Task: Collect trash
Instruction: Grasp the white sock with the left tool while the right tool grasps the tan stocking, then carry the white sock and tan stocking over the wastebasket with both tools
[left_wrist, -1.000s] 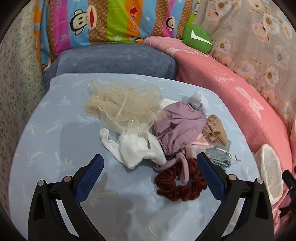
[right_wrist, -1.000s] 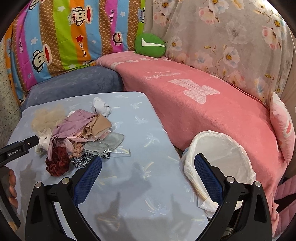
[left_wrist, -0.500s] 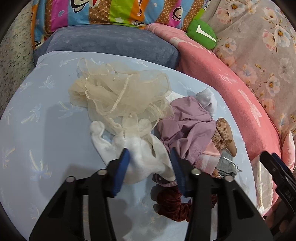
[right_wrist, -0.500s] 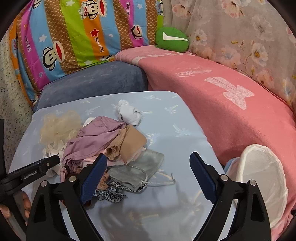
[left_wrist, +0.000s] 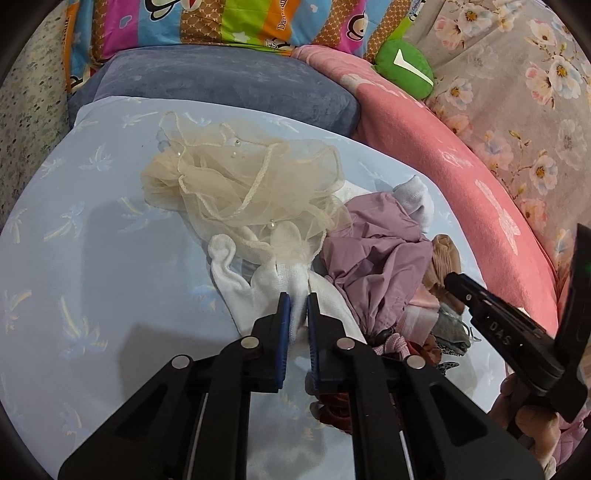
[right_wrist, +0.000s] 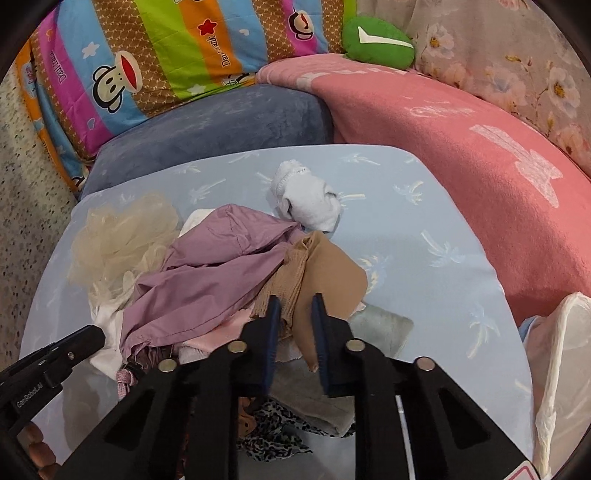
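A heap of cloth scraps lies on the pale blue table. My left gripper is shut on the white cloth at the heap's near left edge. Beside it lie a cream tulle piece and a crumpled mauve cloth, which also shows in the right wrist view. My right gripper is shut on the tan stocking on top of the heap. A white sock lies behind it. A leopard-print scrap and a grey cloth lie under my right gripper.
A white-lined trash bin stands at the table's right edge. A grey-blue cushion, a pink blanket, a striped monkey pillow and a green plush surround the table. A dark red scrunchie lies under the left gripper.
Both grippers moved forward into the heap and went from wide open to shut, the left on the white cloth, the right on the tan stocking.
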